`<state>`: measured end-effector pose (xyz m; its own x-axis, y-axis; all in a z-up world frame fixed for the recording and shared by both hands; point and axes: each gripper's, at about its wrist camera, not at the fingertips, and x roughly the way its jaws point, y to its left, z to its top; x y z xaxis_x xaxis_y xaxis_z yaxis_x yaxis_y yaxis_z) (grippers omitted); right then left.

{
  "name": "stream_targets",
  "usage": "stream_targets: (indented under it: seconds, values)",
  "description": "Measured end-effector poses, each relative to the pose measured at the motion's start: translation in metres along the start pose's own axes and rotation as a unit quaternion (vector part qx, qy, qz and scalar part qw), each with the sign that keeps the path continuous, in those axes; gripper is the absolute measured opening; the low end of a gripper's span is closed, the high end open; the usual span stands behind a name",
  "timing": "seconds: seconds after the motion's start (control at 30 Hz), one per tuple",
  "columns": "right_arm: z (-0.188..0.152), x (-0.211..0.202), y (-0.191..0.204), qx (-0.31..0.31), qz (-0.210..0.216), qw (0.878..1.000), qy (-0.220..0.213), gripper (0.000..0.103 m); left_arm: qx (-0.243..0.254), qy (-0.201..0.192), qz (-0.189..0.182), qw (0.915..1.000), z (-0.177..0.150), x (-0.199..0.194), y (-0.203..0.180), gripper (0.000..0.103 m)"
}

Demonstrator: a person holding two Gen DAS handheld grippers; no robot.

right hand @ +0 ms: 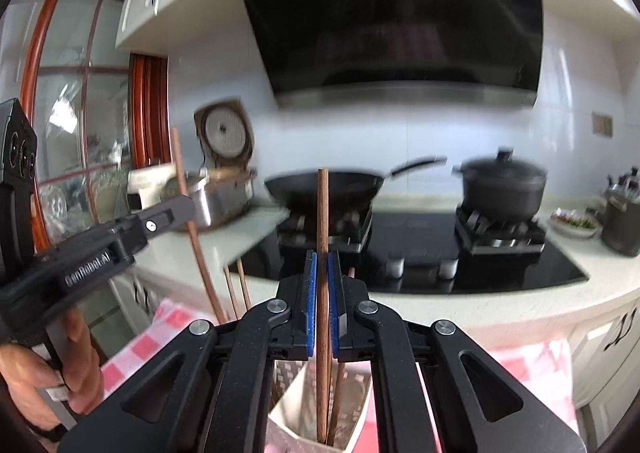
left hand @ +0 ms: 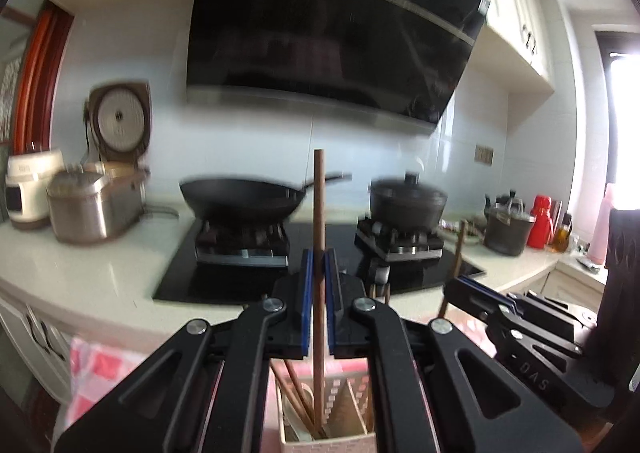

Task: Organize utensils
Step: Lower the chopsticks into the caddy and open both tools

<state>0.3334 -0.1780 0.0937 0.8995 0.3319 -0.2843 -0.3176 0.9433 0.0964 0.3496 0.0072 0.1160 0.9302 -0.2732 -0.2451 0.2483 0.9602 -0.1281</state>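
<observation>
My left gripper (left hand: 319, 259) is shut on a brown wooden chopstick (left hand: 319, 205), held upright with its lower end inside a pale utensil holder (left hand: 328, 443) that holds several more chopsticks. My right gripper (right hand: 322, 263) is shut on another upright chopstick (right hand: 323, 209), whose lower end is in the same holder (right hand: 296, 389). The right gripper shows in the left wrist view (left hand: 472, 285) with its chopstick (left hand: 460, 245). The left gripper shows in the right wrist view (right hand: 176, 209) with its chopstick (right hand: 184, 189).
A red-and-white checked cloth (left hand: 96, 369) lies under the holder. Behind are a black hob (left hand: 240, 273) with a wok (left hand: 244, 197) and a lidded pot (left hand: 408, 201), rice cookers (left hand: 92, 209) at left, jars and bottles (left hand: 540, 225) at right.
</observation>
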Motion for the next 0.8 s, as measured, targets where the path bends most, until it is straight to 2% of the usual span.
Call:
stream_targets:
  seconds: [0.23, 0.37, 0.4, 0.43, 0.47, 0.5, 0.63, 0.7, 0.73, 0.8]
  values:
    - [-0.039, 0.039, -0.005, 0.018, 0.017, 0.997, 0.071, 0.006, -0.022, 0.065, 0.003, 0.9977, -0.052, 0.037, 0.018, 0.006]
    - [-0.053, 0.05, -0.006, 0.026, 0.015, 0.995, 0.092, 0.013, -0.032, 0.082, 0.015, 0.996, -0.071, 0.043, 0.031, 0.009]
    - [-0.055, 0.051, -0.007, 0.028, 0.014, 0.995, 0.094, 0.014, -0.032, 0.082, 0.018, 0.9959, -0.074, 0.043, 0.033, 0.014]
    - [-0.055, 0.052, -0.008, 0.03, 0.012, 0.995, 0.096, 0.022, -0.034, 0.08, 0.021, 0.996, -0.074, 0.041, 0.036, 0.016]
    - [-0.055, 0.051, -0.009, 0.031, 0.009, 0.995, 0.097, 0.035, -0.035, 0.078, 0.024, 0.9961, -0.073, 0.039, 0.037, 0.024]
    - [-0.055, 0.049, -0.01, 0.034, 0.01, 0.995, 0.094, 0.039, -0.036, 0.073, 0.028, 0.9963, -0.071, 0.035, 0.039, 0.032]
    - [-0.048, 0.023, -0.014, 0.038, 0.008, 0.997, 0.074, 0.04, -0.034, 0.046, 0.046, 0.9973, -0.059, 0.008, 0.042, 0.051]
    - [-0.046, 0.006, -0.015, 0.041, 0.006, 0.997, 0.063, 0.04, -0.03, 0.028, 0.06, 0.9973, -0.056, -0.013, 0.041, 0.069]
    - [-0.047, -0.004, -0.015, 0.043, 0.005, 0.997, 0.057, 0.04, -0.029, 0.02, 0.064, 0.9973, -0.055, -0.021, 0.04, 0.072]
    - [-0.05, -0.021, -0.015, 0.047, 0.006, 0.998, 0.051, 0.04, -0.027, 0.002, 0.073, 0.997, -0.059, -0.043, 0.037, 0.087]
